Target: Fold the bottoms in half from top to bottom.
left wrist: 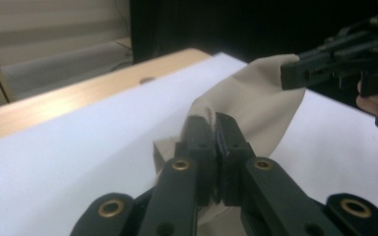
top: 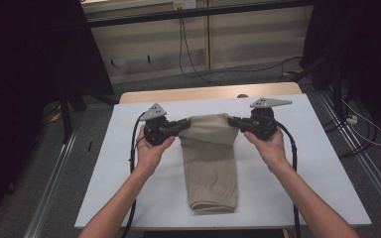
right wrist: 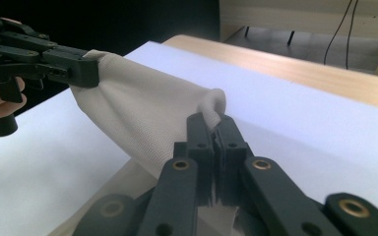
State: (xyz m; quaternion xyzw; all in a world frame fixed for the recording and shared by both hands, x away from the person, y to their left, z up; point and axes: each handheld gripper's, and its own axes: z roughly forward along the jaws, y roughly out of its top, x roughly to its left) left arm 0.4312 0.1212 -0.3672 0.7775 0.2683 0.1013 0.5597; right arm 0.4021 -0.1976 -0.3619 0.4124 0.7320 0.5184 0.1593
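Observation:
A folded beige cloth lies lengthwise down the middle of the white table top. Its far end is lifted off the surface and stretched between both grippers. My left gripper is shut on the cloth's far left corner, and the left gripper view shows beige fabric pinched between the jaws of my left gripper. My right gripper is shut on the far right corner. In the right gripper view the cloth bunches up above the tips of my right gripper.
The table's wooden far edge runs behind the white surface. Cables trail across the grey floor beyond it. Dark curtains hang at both sides, and metal rails run along the floor left and right of the table.

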